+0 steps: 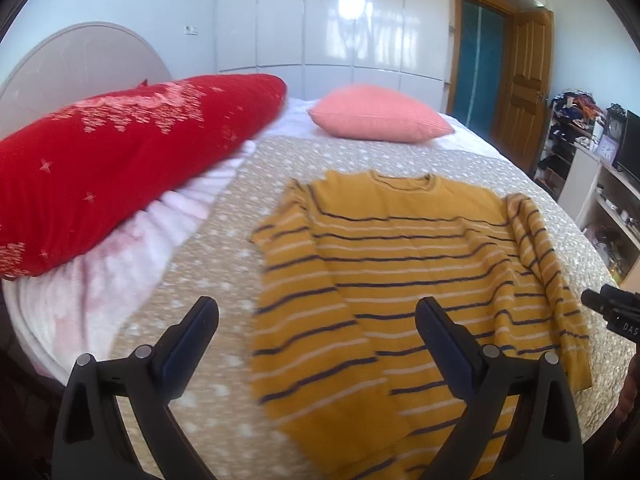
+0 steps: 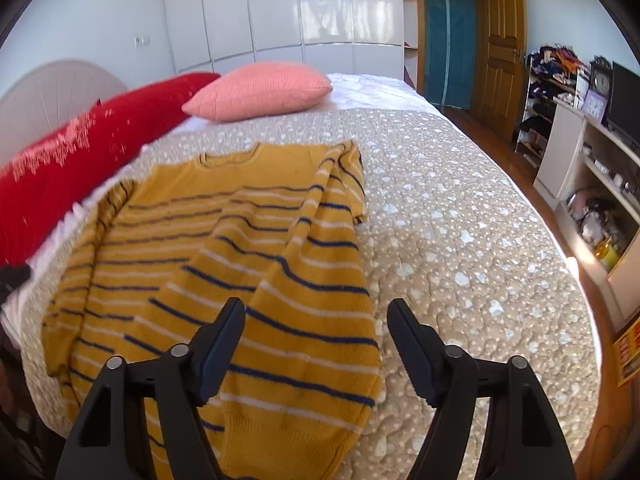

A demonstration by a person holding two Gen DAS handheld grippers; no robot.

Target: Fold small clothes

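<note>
A mustard-yellow sweater [image 1: 400, 248] with navy and white stripes lies flat on the bed's beige dotted cover [image 1: 224, 248], neck toward the pillows. Both sleeves are folded in over the body; the right one [image 2: 320, 264] runs down its right side. My left gripper [image 1: 316, 312] hovers open above the sweater's lower left part, nothing between its fingers. My right gripper [image 2: 316, 308] is open too, above the sweater's [image 2: 208, 240] lower right edge, one finger over the knit and the other over the cover [image 2: 460, 220]. Neither touches the cloth.
A long red pillow [image 1: 120, 168] and a pink cushion [image 1: 380, 114] lie at the head of the bed by a pale headboard [image 1: 80, 60]. White wardrobes [image 2: 280, 8] and a wooden door [image 2: 504, 40] stand behind. Cluttered shelves [image 2: 592, 184] line the right side, past the bed's edge.
</note>
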